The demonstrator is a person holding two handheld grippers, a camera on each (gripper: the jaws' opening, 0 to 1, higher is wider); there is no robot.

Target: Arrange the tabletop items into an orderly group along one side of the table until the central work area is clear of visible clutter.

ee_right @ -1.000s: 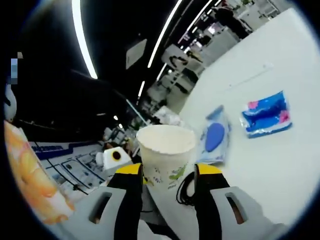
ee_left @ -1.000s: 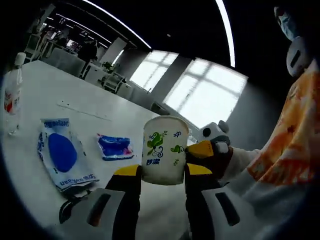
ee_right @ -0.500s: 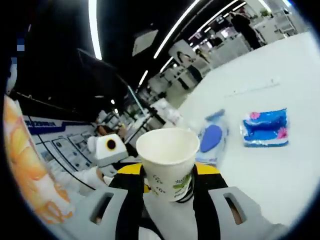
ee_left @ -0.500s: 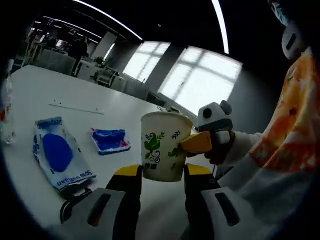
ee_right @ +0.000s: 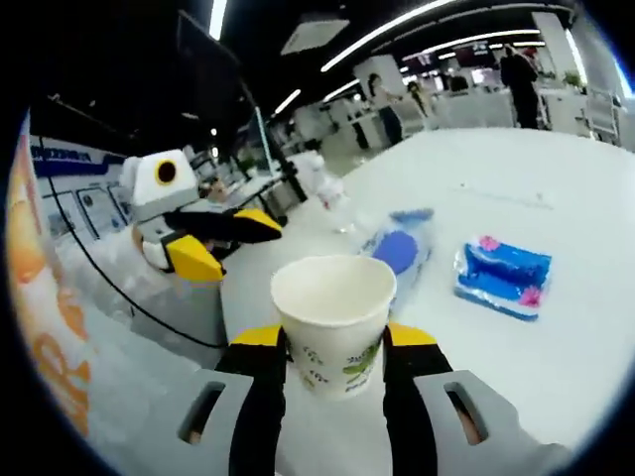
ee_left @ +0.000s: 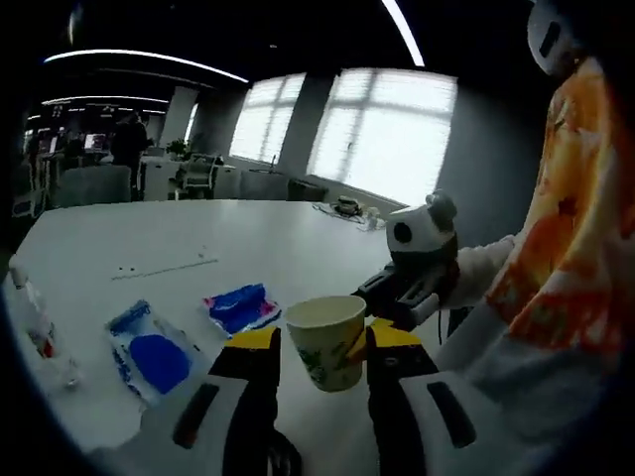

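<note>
The right gripper (ee_right: 333,342) is gripping a paper cup (ee_right: 332,322) by its lower wall, jaws closed on either side. The cup is standing upright between them with its open mouth up, held above the near edge of the white table (ee_right: 566,178).

The next move is probably turning on where the cup is going relative to the other clutter. Beyond the cup, a blue-and-white pouch (ee_right: 397,248) is lying flat. To the right of the cup a blue packet (ee_right: 501,278) is lying well apart from it, long side across the table. The right gripper is the one placed to set the cup beside them.

In the left gripper view the cup (ee_left: 327,342) is appearing tilted in the gap of the left gripper (ee_left: 319,342), with the right gripper (ee_left: 397,297) reaching it from the right. A bottle (ee_left: 40,332) is showing far to the left of the cup, past the pouch (ee_left: 154,357) and packet (ee_left: 238,305).

In the right gripper view, the left gripper (ee_right: 220,241) is showing off to the left of the cup, its yellow jaws spread and holding nothing.
</note>
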